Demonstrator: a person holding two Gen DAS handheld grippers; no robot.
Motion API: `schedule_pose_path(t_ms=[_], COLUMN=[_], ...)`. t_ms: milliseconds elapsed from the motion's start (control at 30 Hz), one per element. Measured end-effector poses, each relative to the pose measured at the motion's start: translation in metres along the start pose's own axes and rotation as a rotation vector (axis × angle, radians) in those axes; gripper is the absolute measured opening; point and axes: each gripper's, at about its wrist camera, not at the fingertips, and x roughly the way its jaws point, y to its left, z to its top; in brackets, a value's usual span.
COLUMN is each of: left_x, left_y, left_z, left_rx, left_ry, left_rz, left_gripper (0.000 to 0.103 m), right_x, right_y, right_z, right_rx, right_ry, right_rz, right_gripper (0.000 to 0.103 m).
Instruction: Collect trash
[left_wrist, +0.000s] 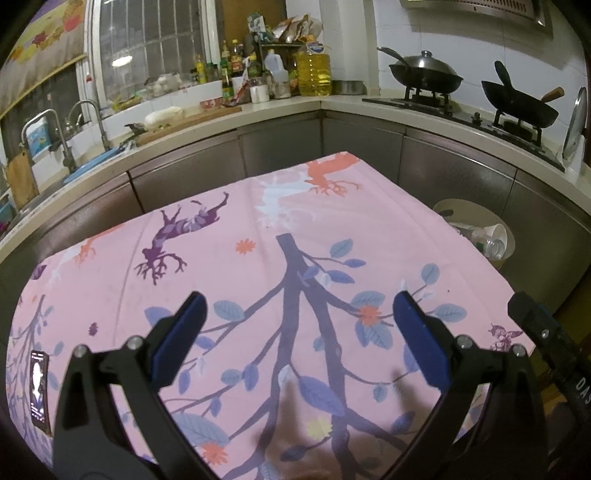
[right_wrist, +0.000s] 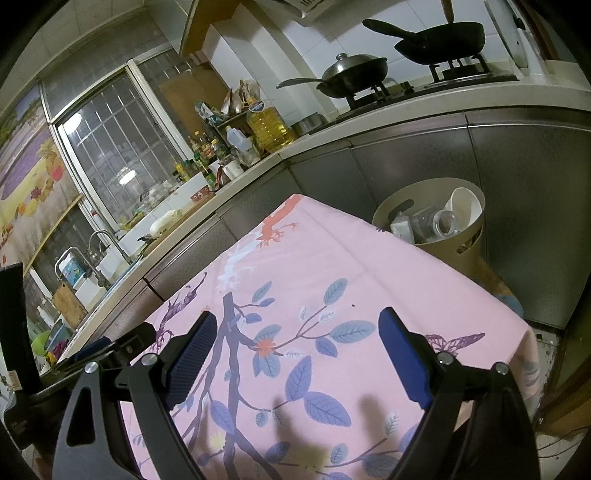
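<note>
Hovering both claws over the tabletop (left_wrist: 369, 229), I am seeing the left claw (left_wrist: 297, 338) spread wide and holding nothing, and the right claw (right_wrist: 297, 349) spread wide and holding nothing too. I am finding no trash on the pink cloth; only a phone (left_wrist: 40, 391) is lying near its left edge. The trash is sitting in the bin (right_wrist: 439, 254) beyond the far right corner: a clear bottle (right_wrist: 439, 223) and a white cup (right_wrist: 467, 208). I am judging both light, thin-walled and crushable, the bottle slippery, so pinching gently across the body looks best.
</note>
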Motion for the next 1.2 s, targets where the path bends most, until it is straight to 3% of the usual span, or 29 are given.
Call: schedule_pose_path(t_ms=[933,1200], left_x=[0.008,0.014], left_y=[0.012,0.019], left_z=[-0.007,-0.010], left_rx=[-0.026,-0.043], left_ry=[0.015,0.007], left_rz=[0.009,0.050], left_gripper=[0.097,0.097], right_x=[0.006,0.008], right_y=[-0.003,-0.003], right_z=[-0.005,-0.006], right_rx=[0.005,0.002], right_ry=[0.020,0.023], right_rz=[0.000,0.002], right_gripper=[0.086,0.086])
